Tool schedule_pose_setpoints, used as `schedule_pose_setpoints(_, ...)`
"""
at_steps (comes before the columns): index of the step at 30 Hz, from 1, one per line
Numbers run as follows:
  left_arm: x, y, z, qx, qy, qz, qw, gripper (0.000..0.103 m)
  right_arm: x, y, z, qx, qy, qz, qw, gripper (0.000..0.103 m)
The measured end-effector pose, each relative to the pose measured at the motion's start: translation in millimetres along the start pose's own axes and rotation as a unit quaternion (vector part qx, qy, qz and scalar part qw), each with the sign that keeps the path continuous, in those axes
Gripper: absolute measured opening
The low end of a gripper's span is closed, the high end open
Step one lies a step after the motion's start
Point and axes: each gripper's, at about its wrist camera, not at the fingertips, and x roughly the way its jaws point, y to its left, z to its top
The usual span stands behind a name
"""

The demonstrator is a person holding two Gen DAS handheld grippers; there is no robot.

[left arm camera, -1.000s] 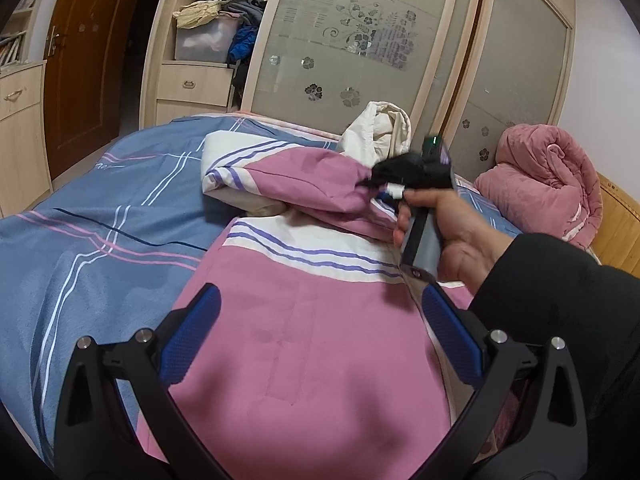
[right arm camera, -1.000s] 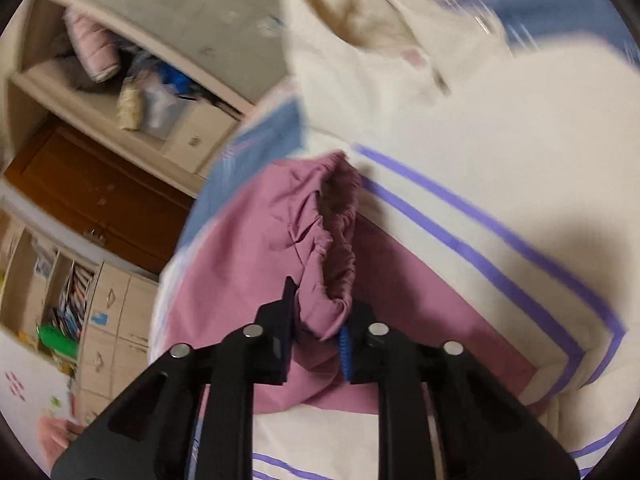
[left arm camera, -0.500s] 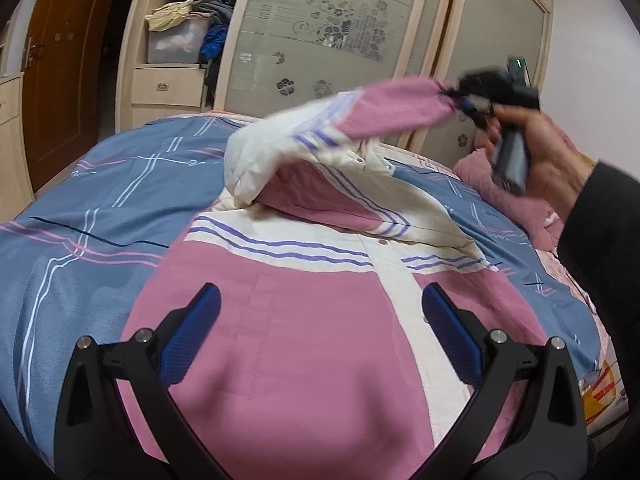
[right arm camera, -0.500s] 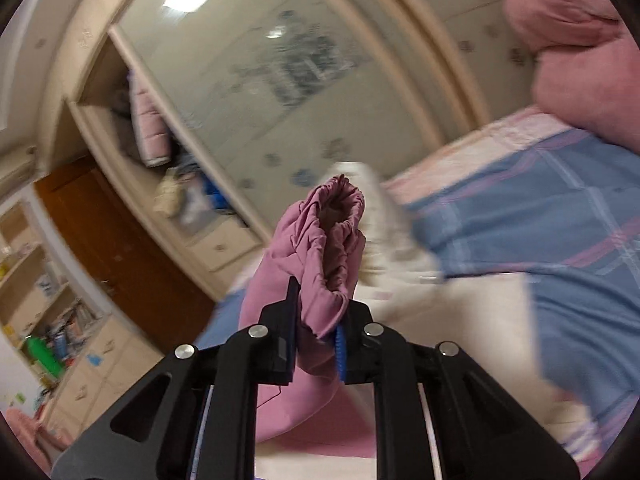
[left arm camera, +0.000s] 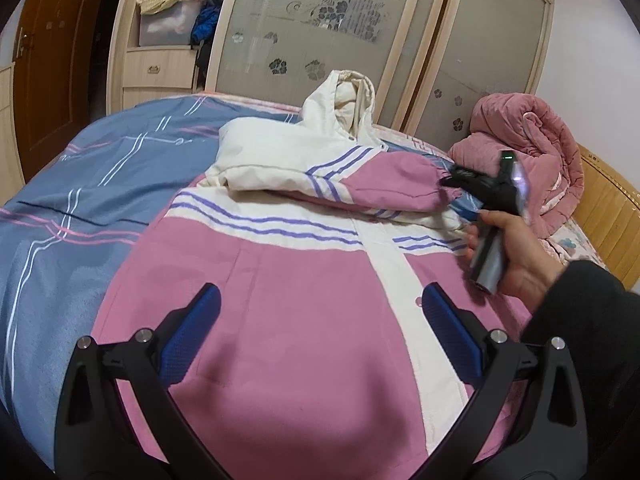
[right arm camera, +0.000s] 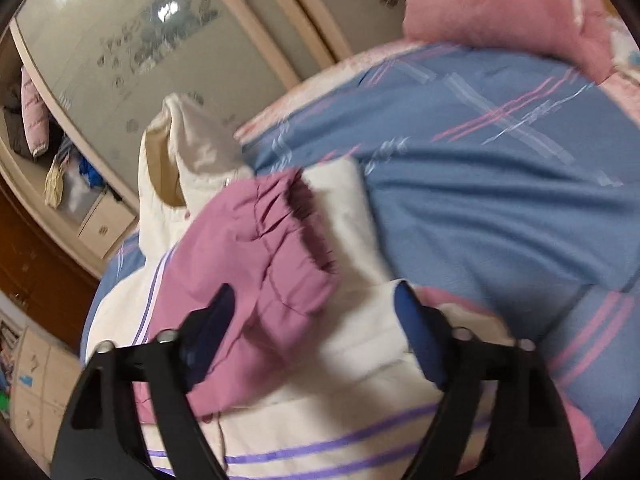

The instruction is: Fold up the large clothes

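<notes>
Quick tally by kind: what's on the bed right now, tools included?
Jackets: 1, the pink and white hooded jacket, one sleeve folded across its chest
Quilts: 1, the pink quilt bundled at the bed's far side
Bedsheets: 1, the blue striped bedsheet
Tools: 2, the left tool and the right tool, neither gripping cloth
Total: 5

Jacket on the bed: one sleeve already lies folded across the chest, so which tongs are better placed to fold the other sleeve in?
Probably right: the right tongs are opening beside the pink cuff at the far sleeve side; the left tongs hover over the hem.
</notes>
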Motion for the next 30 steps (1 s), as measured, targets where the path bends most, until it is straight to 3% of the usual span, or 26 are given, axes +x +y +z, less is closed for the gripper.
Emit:
schedule_pose_setpoints(2,1,1,-2,0.002,0.002,0.01,0.9999,0.101,-28,-6,-4,0.0,-0.008,0.012,1.0,0.087)
schedule_pose_setpoints(4,2,3,-2,0.003,0.007,0.02,0.9998,0.101,-61,-10,-13,-0.005,-0.006,0.056,0.998,0.087)
schedule_pose_setpoints(6,1,5,-4,0.001,0.011,0.027,0.9996,0.101,-111,-12,-33,-0.041,-0.017,0.082,0.996,0.094)
schedule_pose_setpoints(8,-4,4,-6,0.007,0.012,0.034,0.9993,0.101,-159,-16,-60,-0.081,-0.048,0.077,0.993,0.102)
schedule_pose_setpoints(10,-10,2,-9,0.016,0.01,0.045,0.9988,0.101,-204,-18,-92,-0.124,-0.078,0.058,0.987,0.102)
schedule_pose_setpoints(15,-39,-8,-24,0.044,0.011,0.065,0.9969,0.101,-268,-22,-163,-0.202,-0.109,0.022,0.973,0.102)
schedule_pose_setpoints(19,-69,-20,-29,0.071,-0.017,0.061,0.9954,0.101,-279,-26,-199,-0.243,-0.124,0.006,0.962,0.102)
schedule_pose_setpoints(24,-88,-31,-35,0.099,-0.051,0.093,0.9894,0.101,-282,-20,-207,-0.287,-0.135,0.001,0.948,0.102)
schedule_pose_setpoints(30,-95,-38,-50,0.098,-0.046,0.089,0.9901,0.101,-284,-22,-209,-0.291,-0.129,0.009,0.948,0.102)
